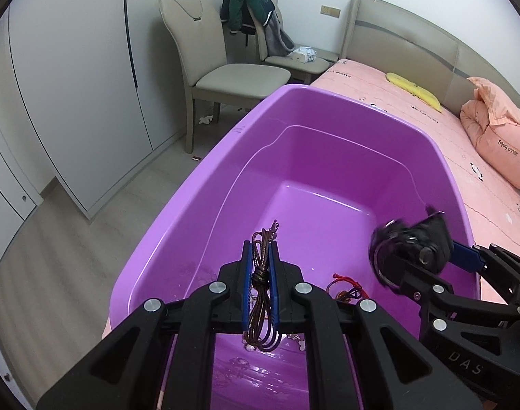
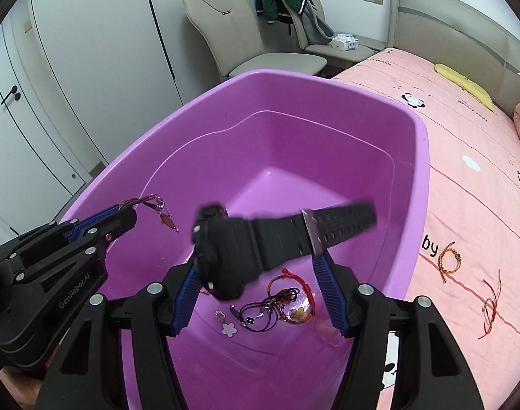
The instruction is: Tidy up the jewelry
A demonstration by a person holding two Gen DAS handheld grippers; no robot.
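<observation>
Several small pieces of jewelry (image 2: 277,307) already lie in the purple tub (image 2: 328,85), low in the frame. The left gripper (image 1: 260,273), nearly closed, pinches a brown cord necklace (image 1: 261,294) over the tub. The right gripper (image 2: 256,294), wide apart, carries a black watch (image 2: 260,242), while two bracelets (image 2: 449,256) wait on the pink bed (image 2: 465,171) at the right.

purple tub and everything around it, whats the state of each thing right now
purple tub: open-topped, on the bed
left tool: shut on brown cord necklace
right tool: holds black watch above the tub
bracelet pile: loose in the tub
two bracelets: on the bed
</observation>
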